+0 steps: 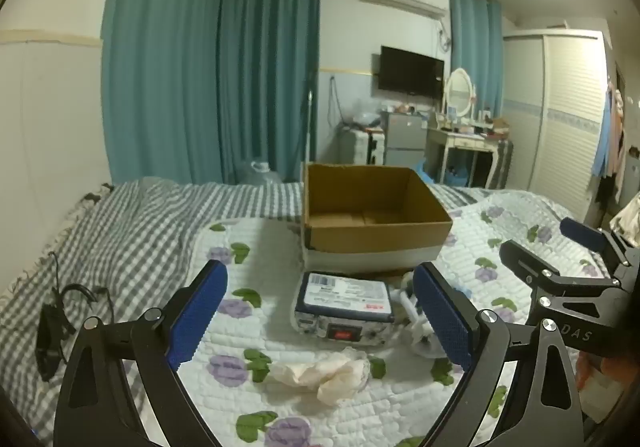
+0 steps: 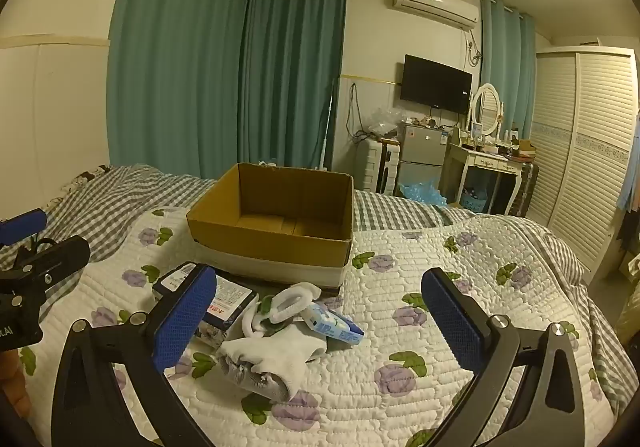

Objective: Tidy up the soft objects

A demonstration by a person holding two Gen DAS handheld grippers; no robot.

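An open, empty cardboard box point(image 1: 372, 207) point(image 2: 276, 215) stands on the floral quilt. In front of it lie a blue-and-white wipes pack point(image 1: 346, 301) point(image 2: 224, 303), a crumpled peach cloth point(image 1: 332, 371), a white and grey sock roll point(image 2: 264, 361), a white ring toy point(image 2: 294, 297) and a small blue tissue pack point(image 2: 334, 325). My left gripper point(image 1: 320, 323) is open, hovering over the peach cloth and wipes pack. My right gripper point(image 2: 318, 319) is open above the sock roll; it also shows in the left wrist view point(image 1: 552, 251).
The quilt point(image 2: 440, 327) covers a bed with a grey checked sheet point(image 1: 100, 247). A black cable and strap point(image 1: 56, 323) lie at the left. Teal curtains, a wardrobe, dressing table and small fridge stand beyond the bed.
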